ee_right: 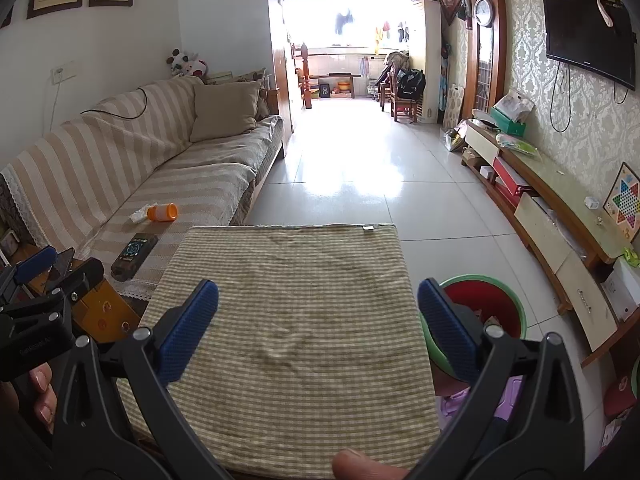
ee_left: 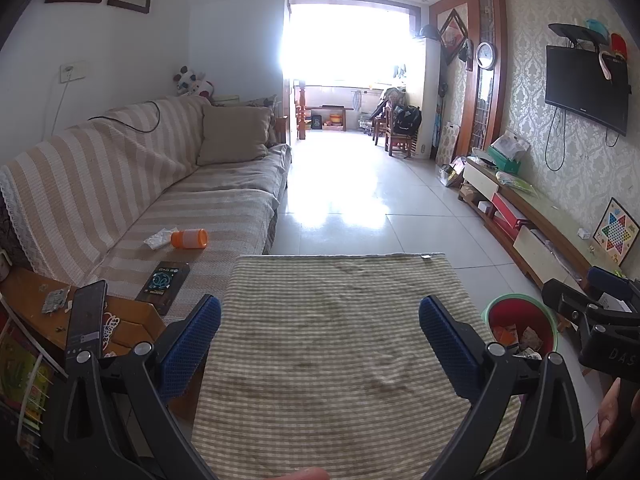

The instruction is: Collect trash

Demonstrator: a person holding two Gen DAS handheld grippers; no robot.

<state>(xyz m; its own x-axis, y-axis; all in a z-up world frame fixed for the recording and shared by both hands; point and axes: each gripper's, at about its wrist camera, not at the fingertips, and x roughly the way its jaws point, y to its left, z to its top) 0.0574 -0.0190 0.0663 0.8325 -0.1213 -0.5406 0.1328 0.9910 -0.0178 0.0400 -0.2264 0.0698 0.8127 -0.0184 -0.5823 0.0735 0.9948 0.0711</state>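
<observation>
While both claws hang over the checked cloth [ee_left: 336,344] on the worktop, neither grips anything: the left claw [ee_left: 320,344] stands spread wide, and the right claw [ee_right: 318,330] is spread just as wide, its blue pads [ee_right: 188,328] bare. Just right of the worktop, on the floor, sits the red bin [ee_left: 524,320] with a green rim, some scraps already lying inside. Farther off to the left, on the striped sofa [ee_left: 120,184], lie the likely pieces of trash: a dark flat packet [ee_left: 163,283] near the seat's front edge, then an orange bottle [ee_left: 190,239] on its side, touching or just beside a crumpled white tissue [ee_left: 159,239]. The bottle looks light, stiff and smooth, so it may roll; closing across the middle of its body seems safest. The tissue is soft and nearly weightless, best pinched at its raised crumple. The packet lies flat, so an edge is the place to take it.
</observation>
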